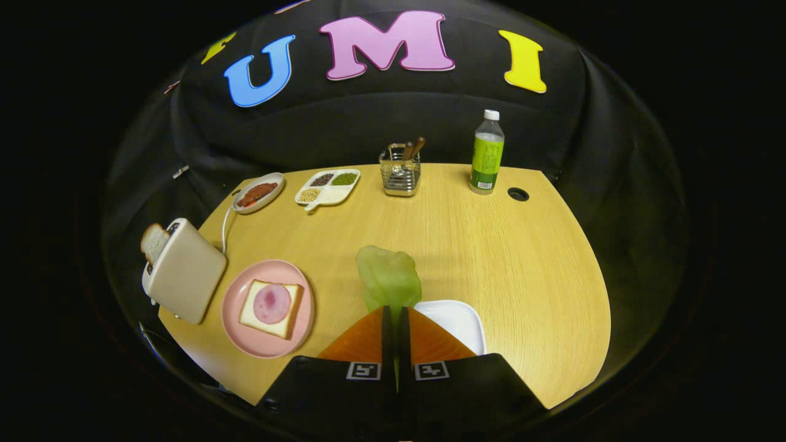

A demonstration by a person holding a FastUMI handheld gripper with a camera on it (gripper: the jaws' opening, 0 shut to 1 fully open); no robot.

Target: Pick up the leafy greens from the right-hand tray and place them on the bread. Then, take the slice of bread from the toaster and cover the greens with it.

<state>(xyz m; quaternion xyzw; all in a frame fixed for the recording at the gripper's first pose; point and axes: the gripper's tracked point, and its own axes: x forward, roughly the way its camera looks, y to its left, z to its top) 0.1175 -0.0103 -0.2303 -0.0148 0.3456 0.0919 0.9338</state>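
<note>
Pinching the greens (389, 279) by their near end, the gripper (395, 316) is nearly closed, with both fingers pressed on the leaf and only a thin slit left between them. The greens are held above the table (491, 245), their long axis running straight ahead of the fingers toward 12 o'clock, the broad rounded end pointing away and the narrow stem end caught between the tips. A white tray (459, 322) is seen just under and at 3 o'clock of the fingers, partly hidden by them.

At 9 o'clock of the fingers a pink plate (236, 307) is set on the table, and on it a bread slice (287, 316) topped with a round of ham (272, 304) is laid flat. Beside the plate, further toward 9 o'clock, a toaster (187, 273) is stood at the table's edge, with a second slice (153, 241) sticking up from its slot.

At the far edge of the light wooden table are ranged, from 10 to 1 o'clock, a small dish (271, 184) of red food, a divided dish (338, 195) of grains, a wire caddy (400, 175) holding utensils, and a bottle (487, 153) with a green label. A round cable hole (518, 194) is cut beside the bottle. The table is backed by black cloth (368, 123).
</note>
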